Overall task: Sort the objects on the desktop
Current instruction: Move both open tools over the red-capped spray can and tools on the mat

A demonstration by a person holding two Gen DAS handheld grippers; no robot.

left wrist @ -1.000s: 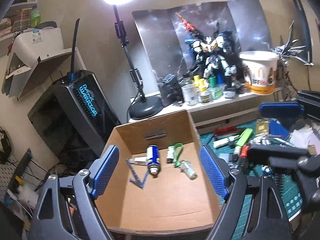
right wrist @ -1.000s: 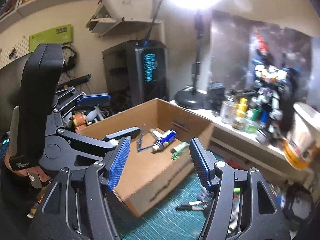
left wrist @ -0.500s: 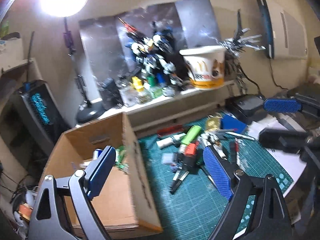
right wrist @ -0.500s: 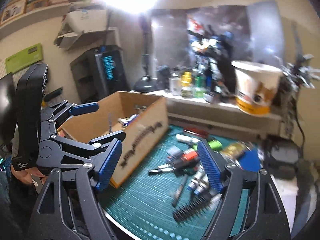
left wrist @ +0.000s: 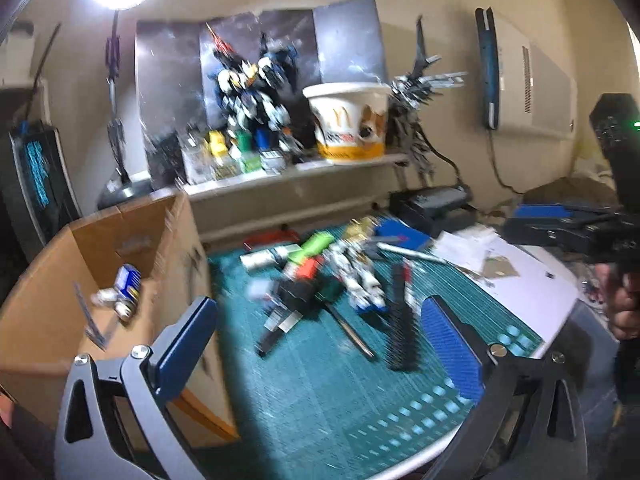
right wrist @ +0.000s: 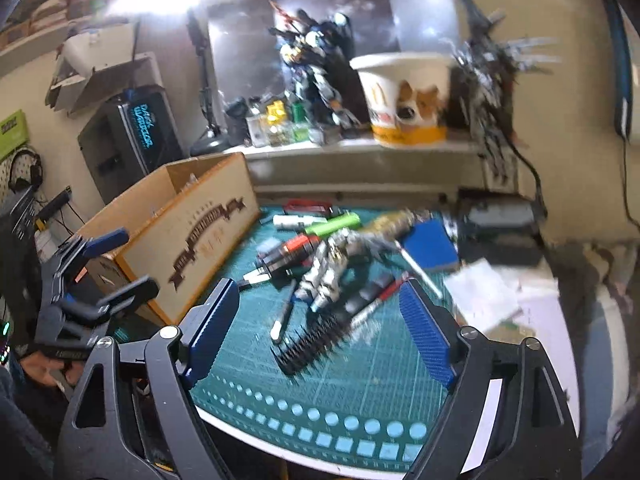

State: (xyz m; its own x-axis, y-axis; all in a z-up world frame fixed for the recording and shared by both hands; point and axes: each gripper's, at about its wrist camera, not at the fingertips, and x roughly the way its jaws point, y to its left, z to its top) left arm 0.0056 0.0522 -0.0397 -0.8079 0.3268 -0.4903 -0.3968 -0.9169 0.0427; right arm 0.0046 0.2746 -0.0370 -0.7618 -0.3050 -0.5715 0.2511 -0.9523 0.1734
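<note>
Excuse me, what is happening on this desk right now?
A person is sorting desk clutter into a cardboard box, with a tool in each hand. The left tool and right tool are both empty; their jaws have just been opening above the green mat. A can and a few small items already lie in the box. A comb, pens, markers and a white toy robot remain on the mat.

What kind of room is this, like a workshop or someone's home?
Most likely a hobby desk in someone's home, set up for model building. A green cutting mat covers the desk, robot model figures stand on the shelf behind beside small paint bottles, and pens and tools lie scattered on the mat.
</note>
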